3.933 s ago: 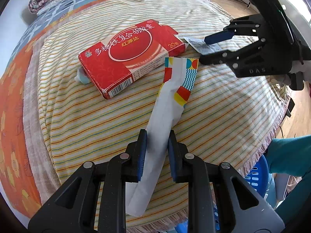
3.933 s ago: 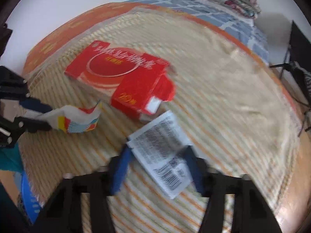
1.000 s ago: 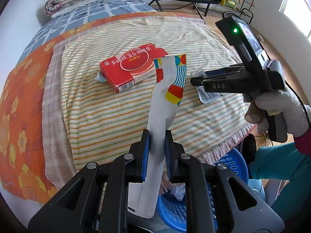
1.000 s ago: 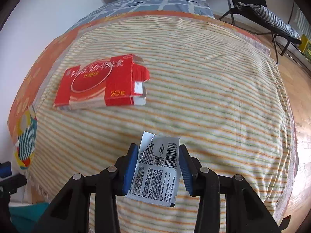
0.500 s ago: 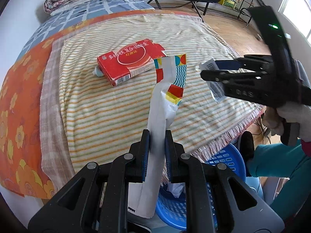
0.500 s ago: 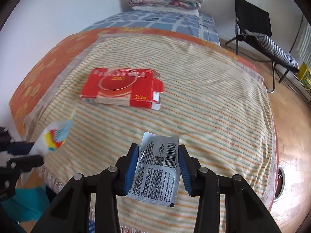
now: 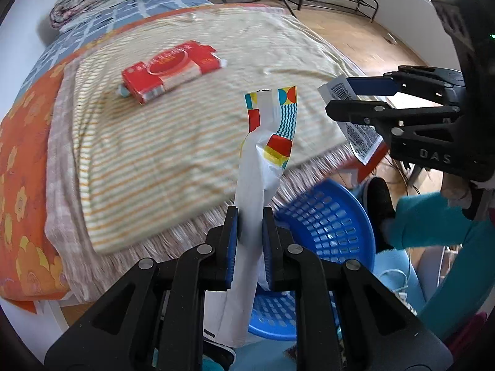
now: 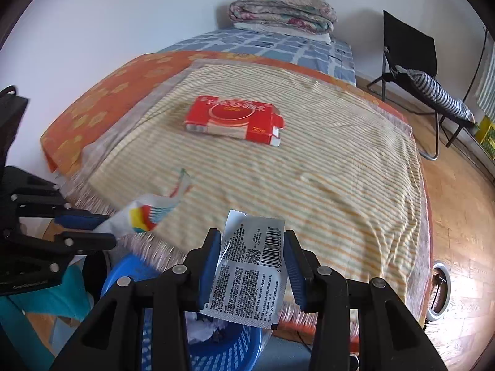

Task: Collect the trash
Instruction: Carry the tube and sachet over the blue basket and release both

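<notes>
My left gripper point(image 7: 250, 244) is shut on a long white wrapper with a coloured end point(image 7: 263, 142), held upright off the bed's edge above the blue basket point(image 7: 328, 216). My right gripper point(image 8: 249, 266) is shut on a silver sachet with a barcode point(image 8: 247, 266), held over the blue basket point(image 8: 229, 349). The right gripper also shows in the left wrist view point(image 7: 355, 99) with the sachet point(image 7: 359, 133). The left gripper shows in the right wrist view point(image 8: 92, 228) with the wrapper point(image 8: 145, 210). A red box point(image 8: 232, 120) lies on the striped blanket point(image 8: 340, 170).
The red box also shows in the left wrist view point(image 7: 167, 71) on the blanket point(image 7: 154, 142). White crumpled trash point(image 8: 204, 327) lies in the basket. A folded quilt point(image 8: 281, 9) sits at the bed's head. A black folding chair point(image 8: 414, 61) stands on the wooden floor at right.
Both grippers have pulled back from the bed with their trash and now hang over the blue basket. The red box has stayed on the blanket.
</notes>
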